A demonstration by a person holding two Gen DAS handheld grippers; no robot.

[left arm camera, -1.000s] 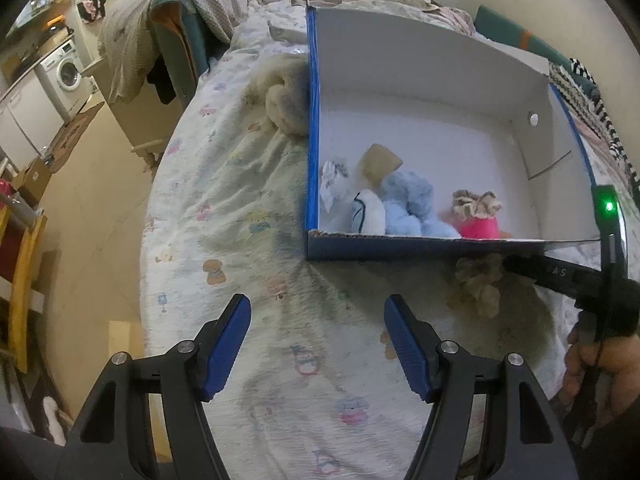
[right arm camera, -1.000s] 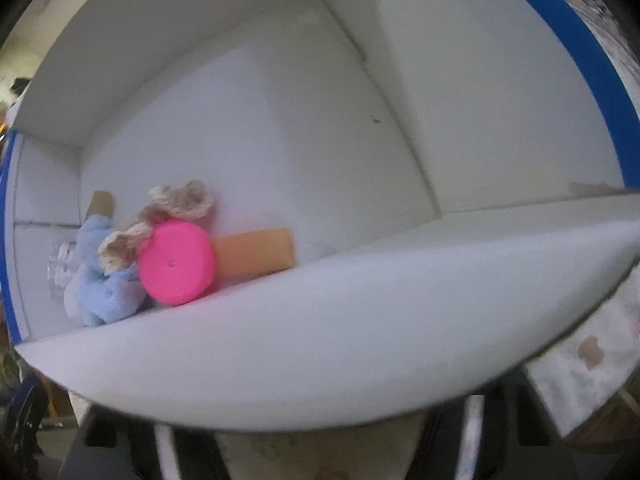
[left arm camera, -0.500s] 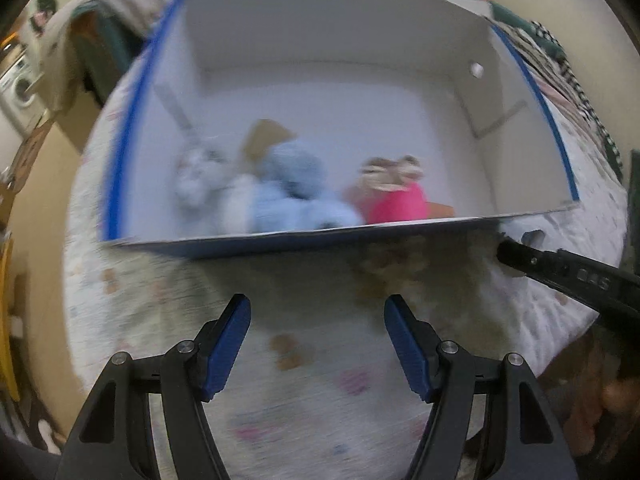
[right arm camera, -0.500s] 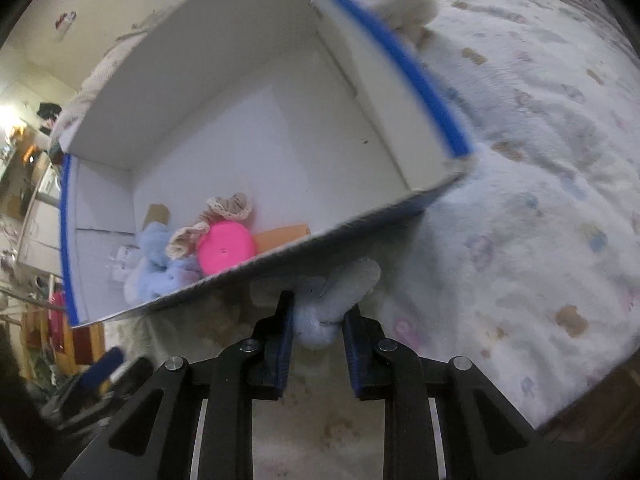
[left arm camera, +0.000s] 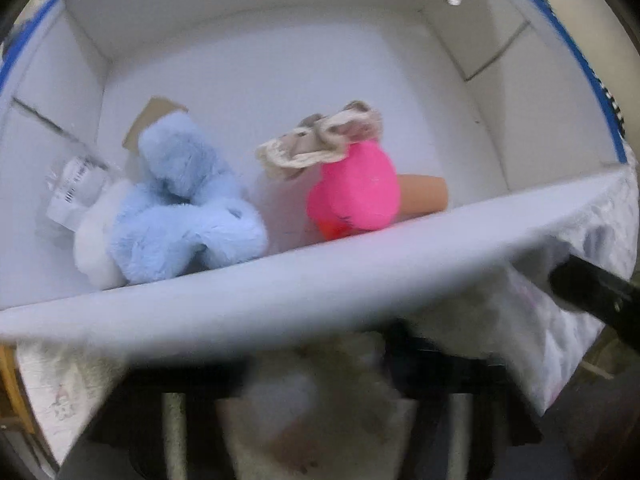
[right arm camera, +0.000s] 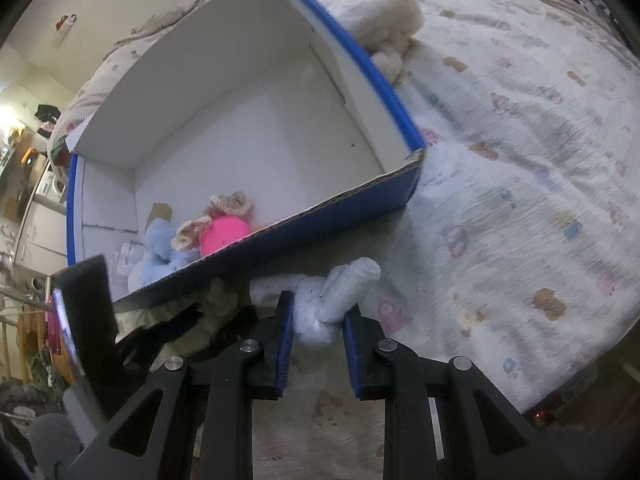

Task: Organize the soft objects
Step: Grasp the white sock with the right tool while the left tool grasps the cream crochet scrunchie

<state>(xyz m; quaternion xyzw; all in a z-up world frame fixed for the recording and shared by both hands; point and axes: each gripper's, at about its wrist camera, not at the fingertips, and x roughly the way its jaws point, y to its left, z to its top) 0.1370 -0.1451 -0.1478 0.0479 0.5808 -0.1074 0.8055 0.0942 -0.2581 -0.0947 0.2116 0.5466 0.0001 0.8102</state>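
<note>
Right gripper (right arm camera: 318, 330) pinches a white plush toy (right arm camera: 324, 300) at lower centre, just outside the blue-edged cardboard box (right arm camera: 352, 196), probably ready to carry it in with the rest. Left gripper (left arm camera: 316, 396) is closing on a beige fuzzy toy (left arm camera: 320, 400) at frame bottom; contact is too blurred to tell. Only the left view shows the box floor closely: blue plush (left arm camera: 180, 200), pink plush (left arm camera: 356, 188). Only the right view shows the bedsheet (right arm camera: 520, 160) and a cream plush (right arm camera: 392, 28) behind the box.

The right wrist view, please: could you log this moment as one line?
right hand-held gripper: shut on white plush toy | toy: outside box, on bedsheet | blue-edged box: holds blue plush, pink toy
</note>
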